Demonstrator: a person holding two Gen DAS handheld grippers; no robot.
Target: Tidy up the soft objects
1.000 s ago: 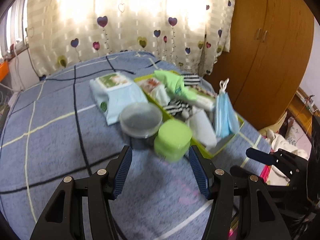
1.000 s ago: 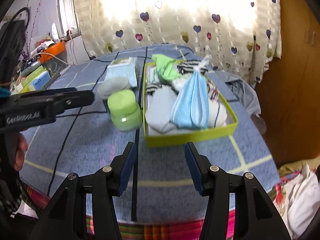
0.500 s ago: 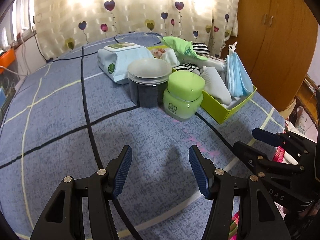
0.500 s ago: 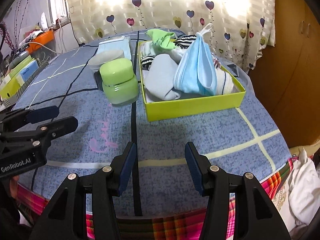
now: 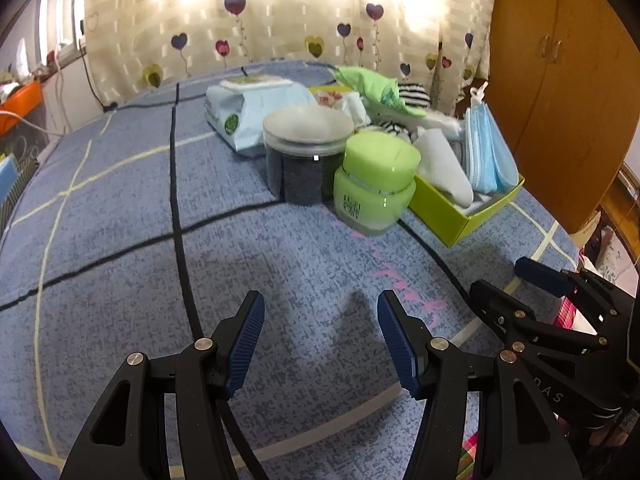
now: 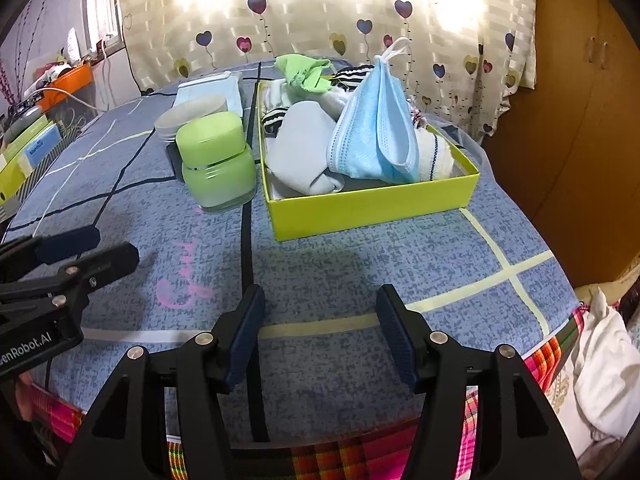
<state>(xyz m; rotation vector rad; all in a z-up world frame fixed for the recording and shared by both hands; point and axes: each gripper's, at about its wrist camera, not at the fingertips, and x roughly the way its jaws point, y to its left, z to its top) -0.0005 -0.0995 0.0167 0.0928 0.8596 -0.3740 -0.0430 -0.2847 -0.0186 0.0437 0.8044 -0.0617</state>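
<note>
My left wrist camera looks down along its fingers at the blue bedspread (image 5: 120,208), close above it, toward the far curtain (image 5: 280,12). My right wrist camera sits just to the right, aimed the same way. Both views share the yellow-green box (image 6: 372,204), the green jar (image 5: 374,184) and each other's gripper.

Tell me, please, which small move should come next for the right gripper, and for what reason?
Probably ease the right gripper forward toward the yellow-green box. Its jaws have just been opening, nothing lies between them, and the blue face masks and socks piled in the box lie ahead of it.
</note>
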